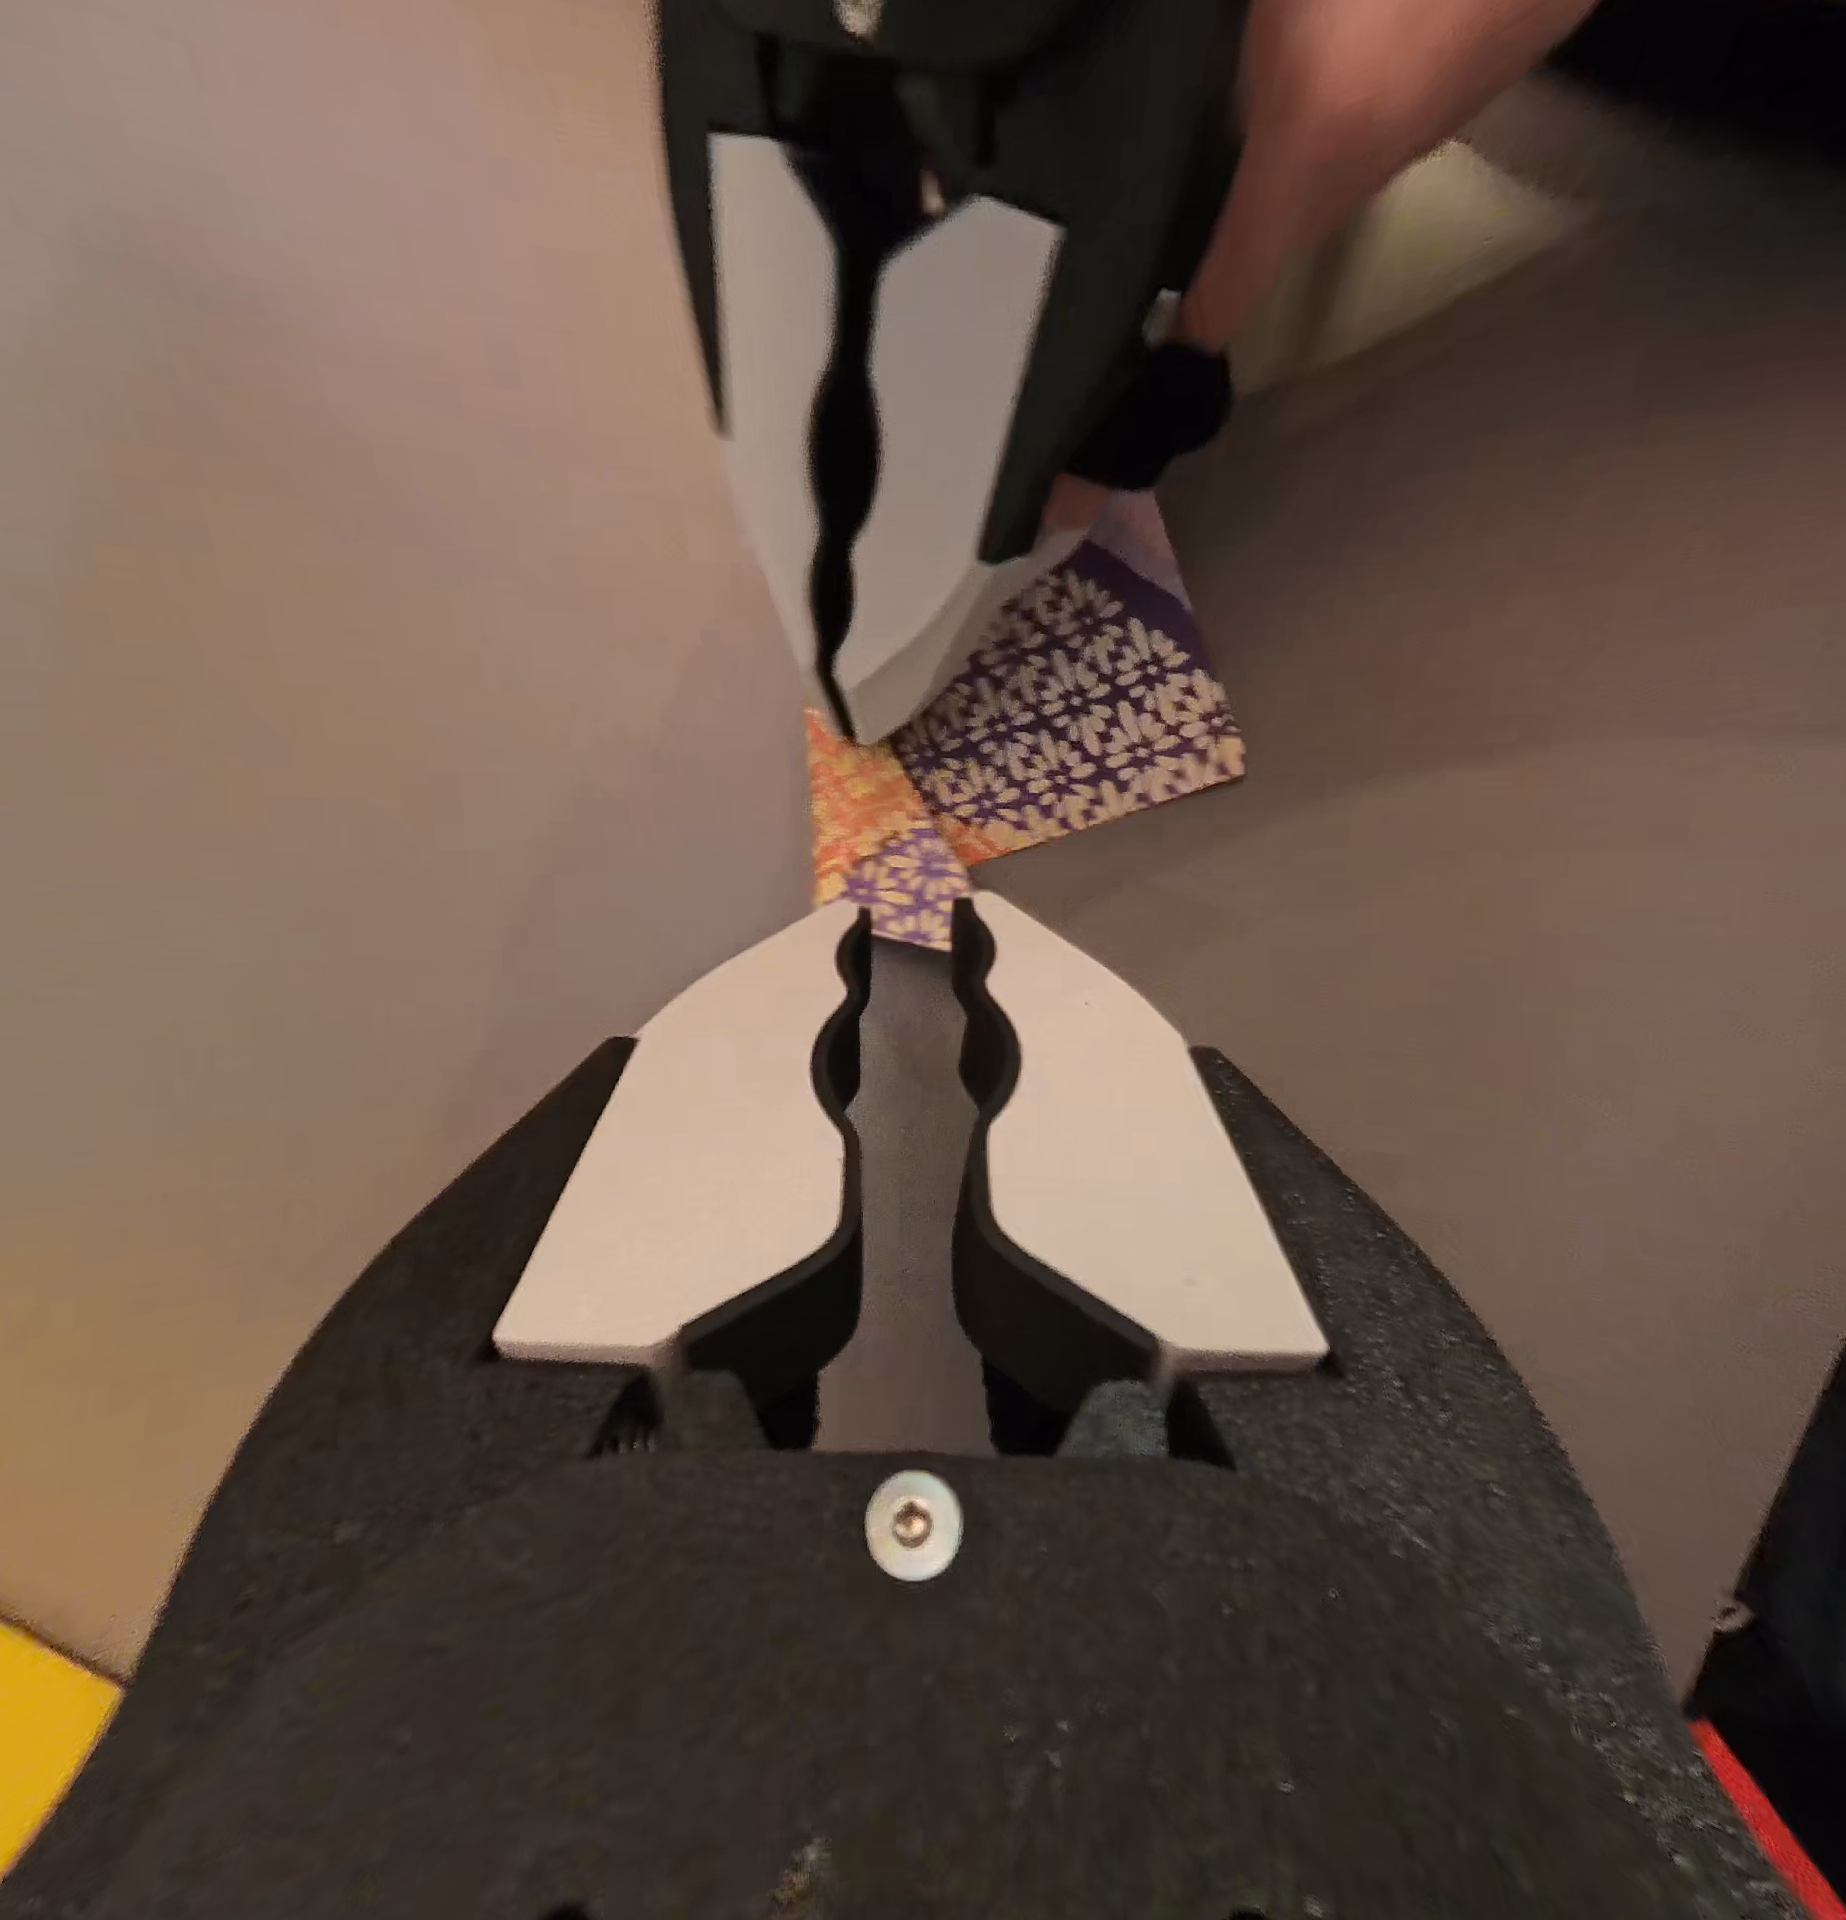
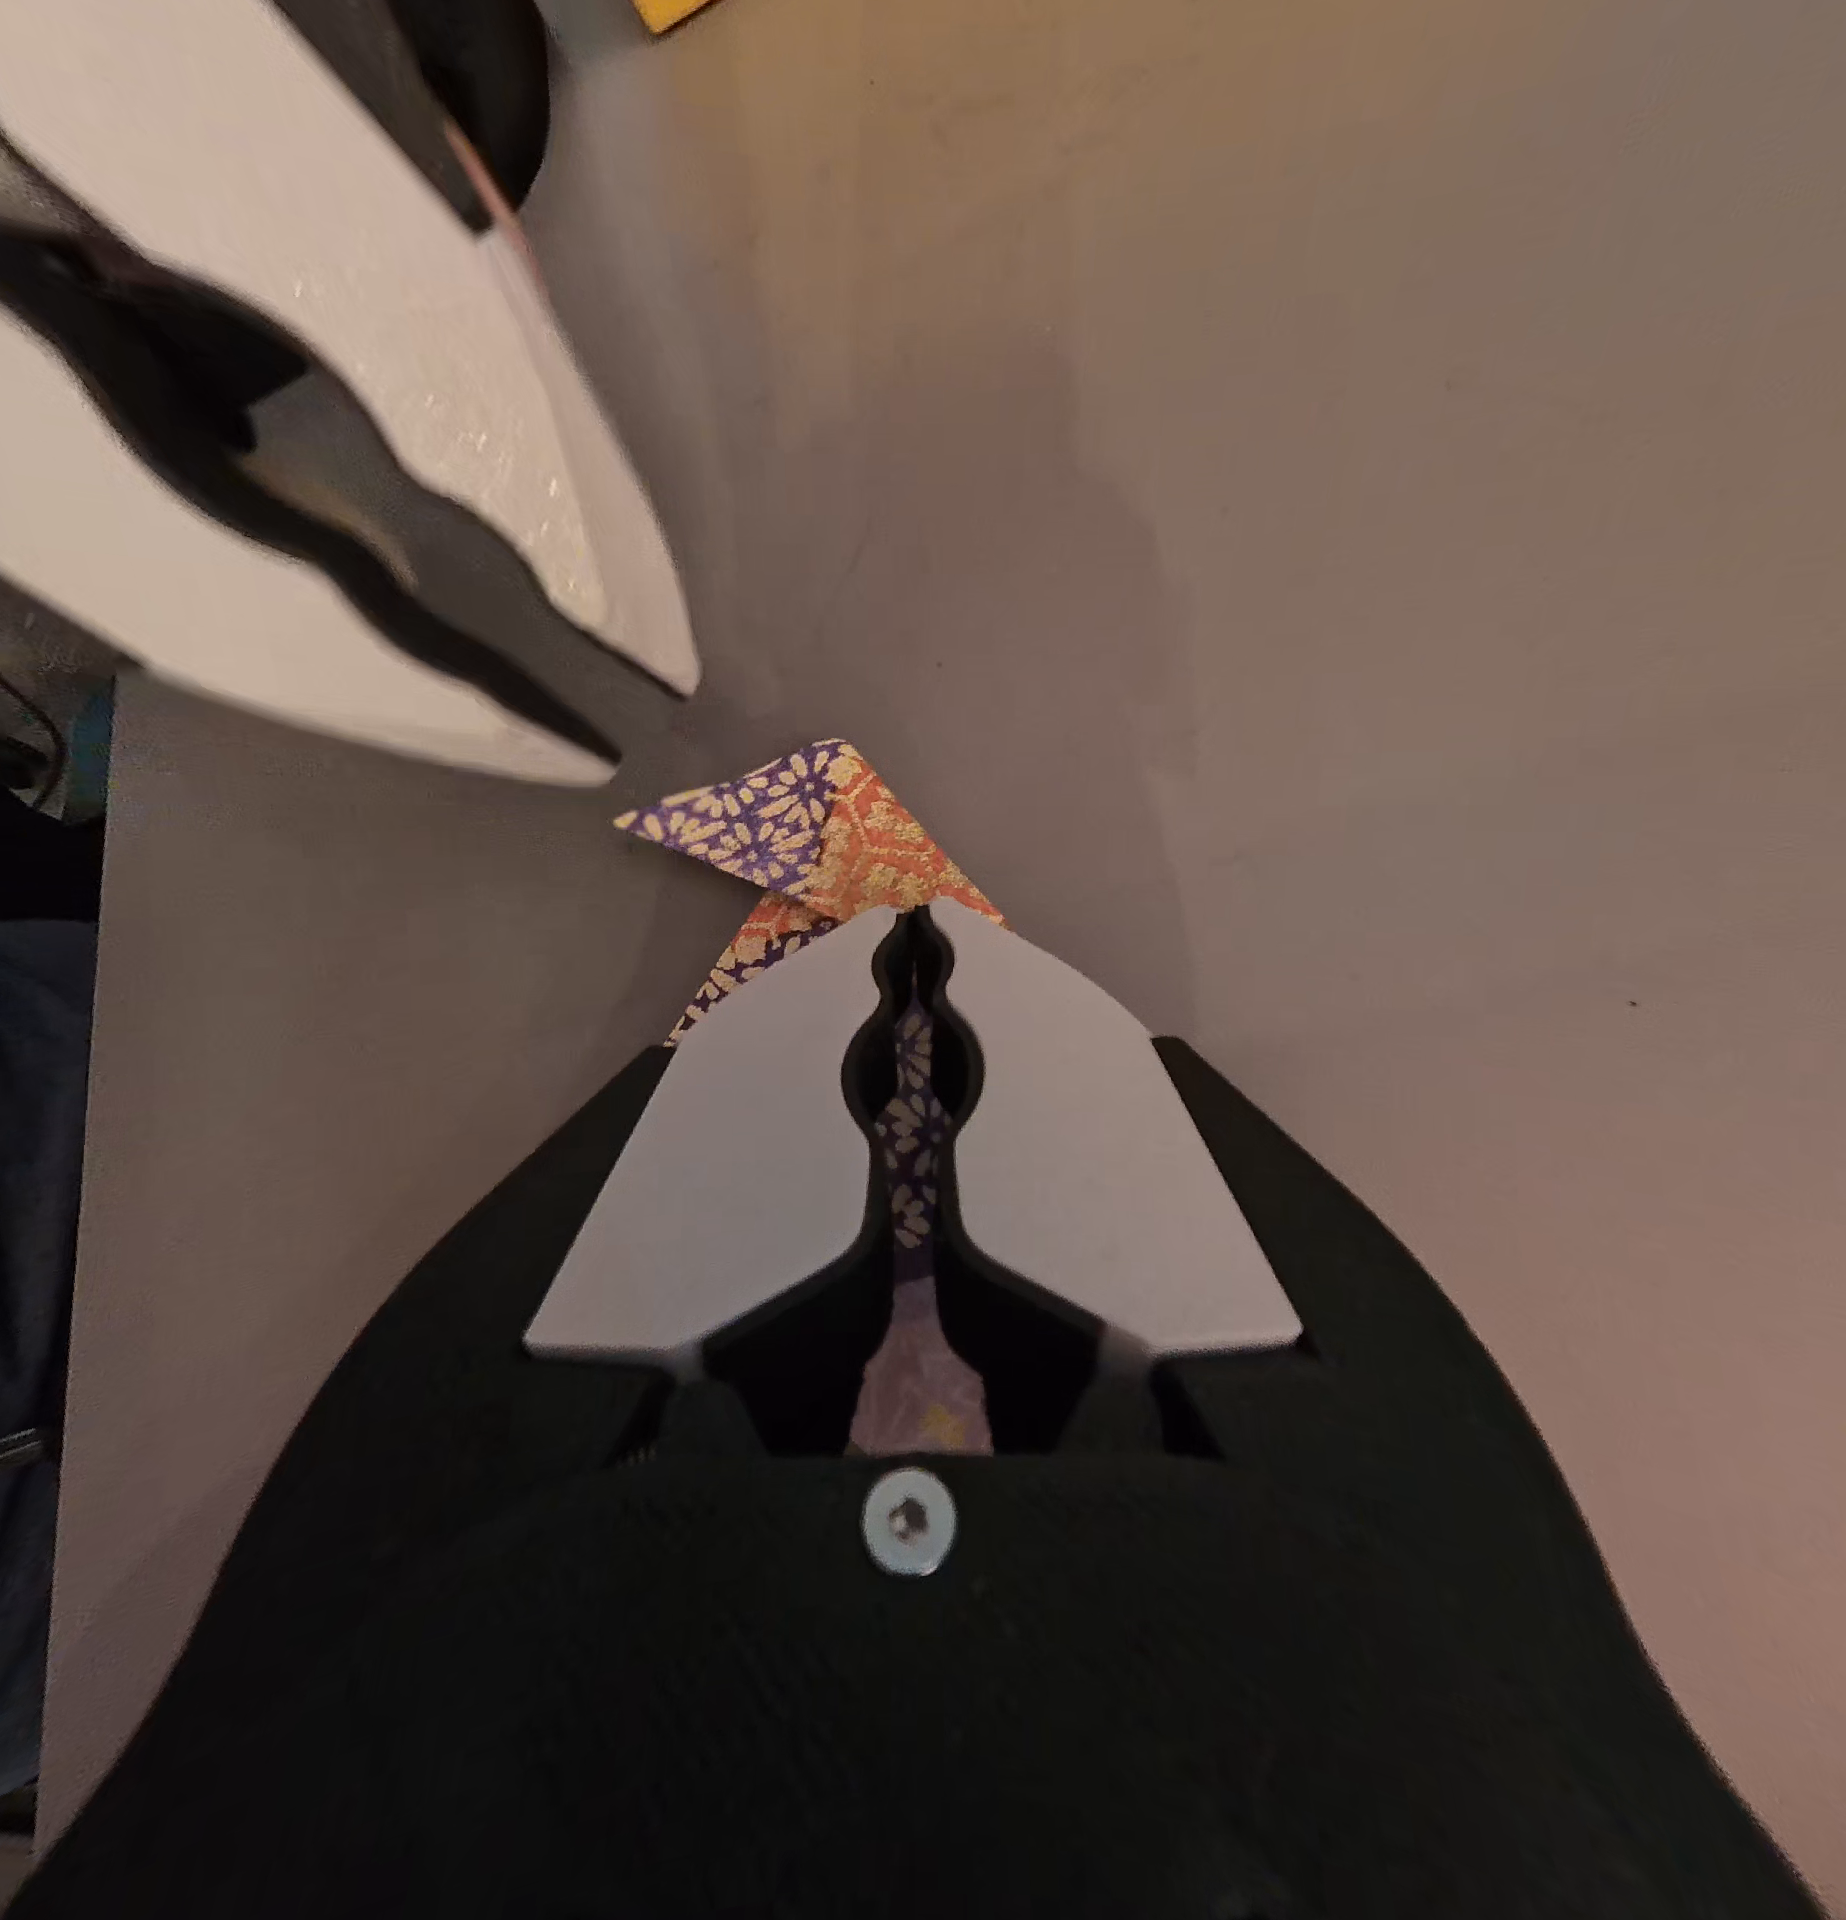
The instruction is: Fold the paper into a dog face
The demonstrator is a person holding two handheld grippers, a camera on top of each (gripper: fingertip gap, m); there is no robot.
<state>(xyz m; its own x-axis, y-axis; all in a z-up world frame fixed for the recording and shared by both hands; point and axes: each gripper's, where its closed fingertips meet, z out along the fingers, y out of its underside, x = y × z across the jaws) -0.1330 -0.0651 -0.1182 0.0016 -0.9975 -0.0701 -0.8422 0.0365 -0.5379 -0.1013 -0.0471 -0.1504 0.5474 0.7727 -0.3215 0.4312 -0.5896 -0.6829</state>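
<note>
paper, patterned purple and orange, part-folded, on grey table between both tongs. right gripper closed, pressing its folded edge; left gripper slightly open, small flap just ahead (nearer this one), not yet pinched.

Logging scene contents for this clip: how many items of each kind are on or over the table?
Patterned origami paper: 1
Handheld grippers: 2, left gripper and right gripper
Total: 3
</note>
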